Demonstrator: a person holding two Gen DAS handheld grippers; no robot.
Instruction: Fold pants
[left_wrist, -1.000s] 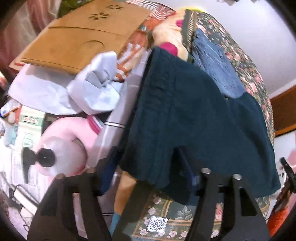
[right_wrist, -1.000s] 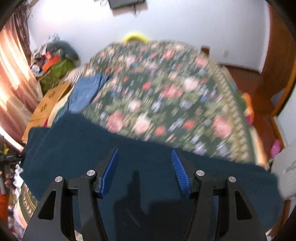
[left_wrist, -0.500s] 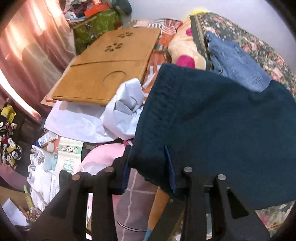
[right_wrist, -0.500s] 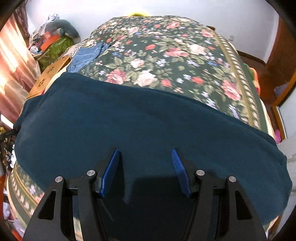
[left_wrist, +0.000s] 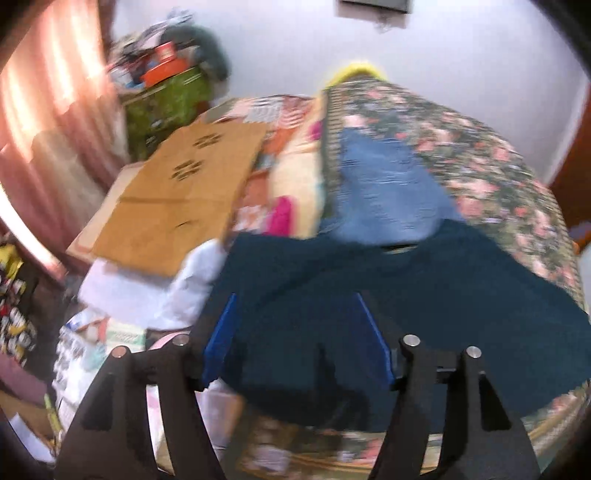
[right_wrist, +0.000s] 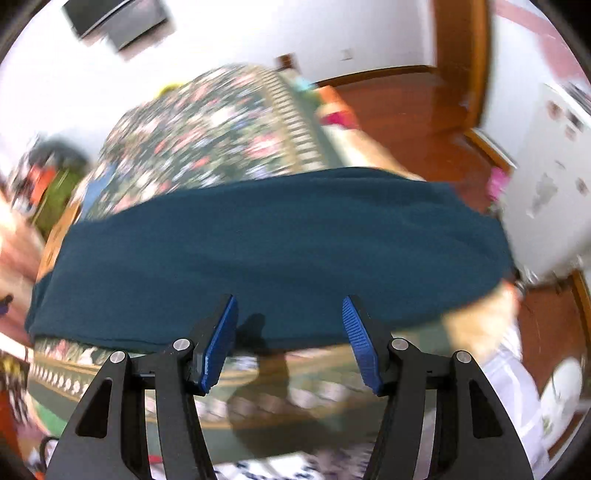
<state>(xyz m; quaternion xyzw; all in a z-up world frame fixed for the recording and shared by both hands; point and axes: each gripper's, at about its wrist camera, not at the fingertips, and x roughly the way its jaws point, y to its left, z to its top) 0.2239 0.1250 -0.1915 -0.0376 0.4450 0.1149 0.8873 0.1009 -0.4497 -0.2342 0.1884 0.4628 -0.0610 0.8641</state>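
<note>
Left wrist view: your left gripper (left_wrist: 295, 336) is sitting with jaws spread wide, gripping nothing, and the dark teal pants (left_wrist: 388, 295) are lying just under and ahead of the blue pads (left_wrist: 218, 343), stretching toward 3 o'clock across the near edge of the floral bedspread (left_wrist: 480, 173). Folded jeans (left_wrist: 380, 199) are resting at 12 o'clock, a cardboard sheet (left_wrist: 177, 199) at 10 o'clock. Right wrist view: your right gripper (right_wrist: 290, 339) is also hanging wide open and holding nothing, with the pants (right_wrist: 277, 251) spreading flat from 9 to 3 o'clock just beyond the fingertips (right_wrist: 360, 343). Both frames are blurring.
</note>
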